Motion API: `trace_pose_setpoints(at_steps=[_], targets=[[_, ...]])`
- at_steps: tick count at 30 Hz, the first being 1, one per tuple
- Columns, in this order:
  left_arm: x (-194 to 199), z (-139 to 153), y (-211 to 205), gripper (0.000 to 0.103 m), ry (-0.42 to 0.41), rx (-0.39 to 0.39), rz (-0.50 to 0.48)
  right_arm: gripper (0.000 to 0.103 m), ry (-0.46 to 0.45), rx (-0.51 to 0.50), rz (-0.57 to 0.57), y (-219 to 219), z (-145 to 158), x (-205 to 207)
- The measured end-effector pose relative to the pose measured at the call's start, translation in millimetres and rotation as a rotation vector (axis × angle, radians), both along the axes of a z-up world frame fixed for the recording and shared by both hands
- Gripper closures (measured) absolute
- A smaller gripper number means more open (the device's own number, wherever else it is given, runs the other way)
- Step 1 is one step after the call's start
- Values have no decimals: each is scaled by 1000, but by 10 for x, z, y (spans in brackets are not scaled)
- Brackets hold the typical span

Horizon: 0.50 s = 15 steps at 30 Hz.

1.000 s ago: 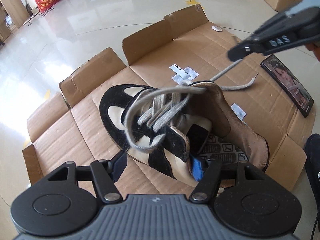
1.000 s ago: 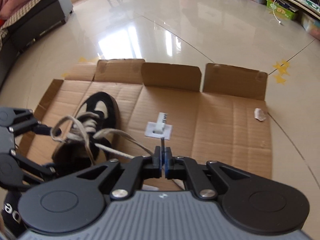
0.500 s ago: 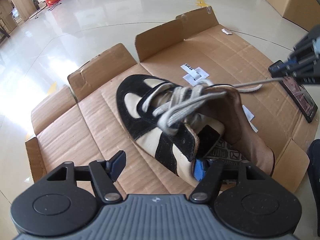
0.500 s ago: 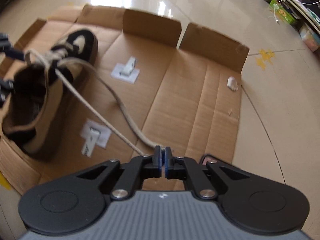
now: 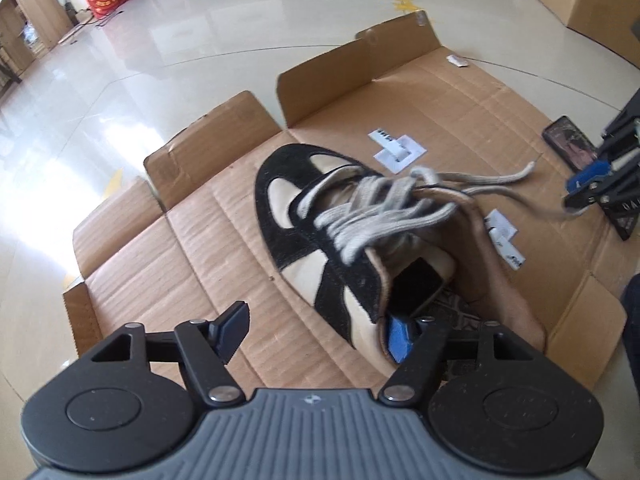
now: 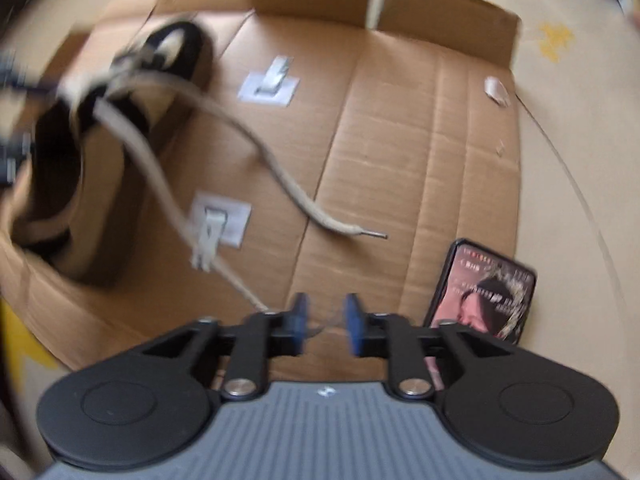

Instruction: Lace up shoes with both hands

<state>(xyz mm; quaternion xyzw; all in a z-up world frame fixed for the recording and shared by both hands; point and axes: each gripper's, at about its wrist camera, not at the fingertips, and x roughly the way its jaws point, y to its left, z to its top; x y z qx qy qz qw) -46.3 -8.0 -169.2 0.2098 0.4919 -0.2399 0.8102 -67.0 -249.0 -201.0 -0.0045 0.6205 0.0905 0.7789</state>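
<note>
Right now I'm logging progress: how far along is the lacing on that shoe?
Done: grey lace already crisscrosses the black-and-cream shoe. In hand: the left tongs straddle the shoe's collar, one pad inside; the right tongs are opening, one lace end between the pads. Left: both ends lie loose on the cardboard, untied.

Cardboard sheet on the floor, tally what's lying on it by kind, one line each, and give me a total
Shoe: 1
Loose lace ends trailing from the shoe: 2
White taped tags: 2
Phone: 1, at the cardboard edge
Total: 6
</note>
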Motion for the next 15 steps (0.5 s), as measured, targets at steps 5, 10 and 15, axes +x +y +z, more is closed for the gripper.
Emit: trace_pose_setpoints(at_steps=[5, 10, 15], targets=[[-22, 1, 1, 33, 24, -19, -8, 73, 57, 130, -217, -214, -59, 113], [-27, 64, -7, 33, 12, -37, -12, 72, 93, 202, -362, -228, -241, 282], [-39, 79, -11, 33, 17, -46, -18, 84, 40, 169, -351, -173, -225, 462]])
